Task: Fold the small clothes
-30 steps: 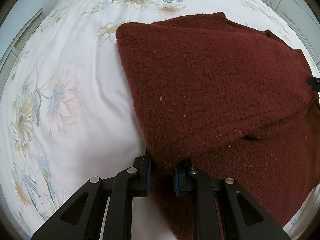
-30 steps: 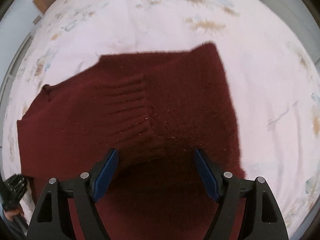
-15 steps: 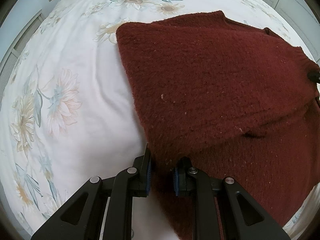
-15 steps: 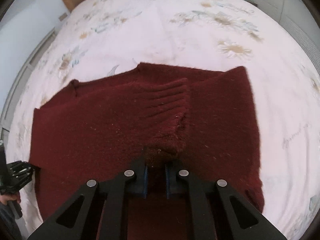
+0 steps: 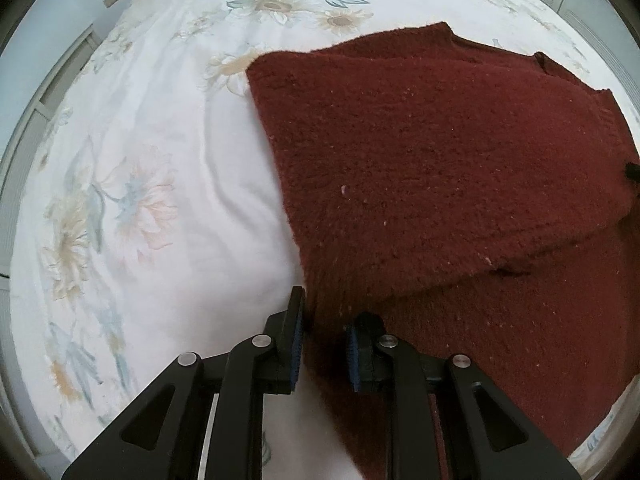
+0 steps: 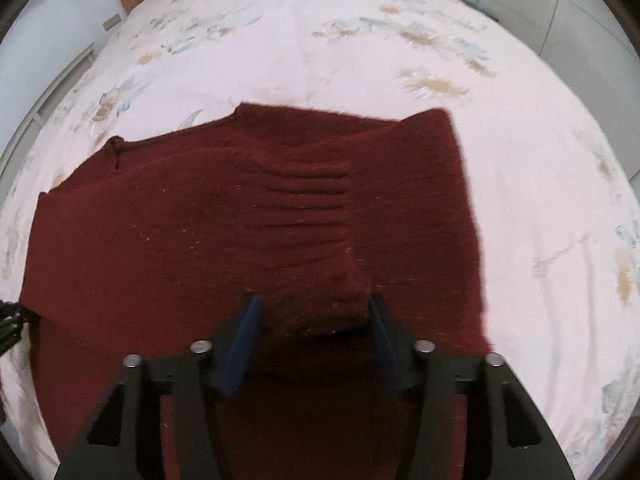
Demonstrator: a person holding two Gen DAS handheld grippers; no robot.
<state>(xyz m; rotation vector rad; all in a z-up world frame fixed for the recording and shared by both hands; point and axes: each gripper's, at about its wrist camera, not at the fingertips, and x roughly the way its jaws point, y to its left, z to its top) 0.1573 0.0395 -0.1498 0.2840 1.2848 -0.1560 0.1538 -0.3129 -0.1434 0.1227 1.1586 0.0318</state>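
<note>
A dark red knitted sweater [image 5: 440, 168], partly folded over itself, lies on a white bed sheet printed with pale flowers [image 5: 132, 184]. The left gripper [image 5: 322, 334] stands at the sweater's near left edge, its blue-padded jaws narrowly apart with a fold of the knit pinched between them. The right gripper [image 6: 314, 322], at the sweater's near edge by the ribbed cuff [image 6: 316, 216], has just been opening; its jaws stand wide with the bunched cuff between them, unpressed.
</note>
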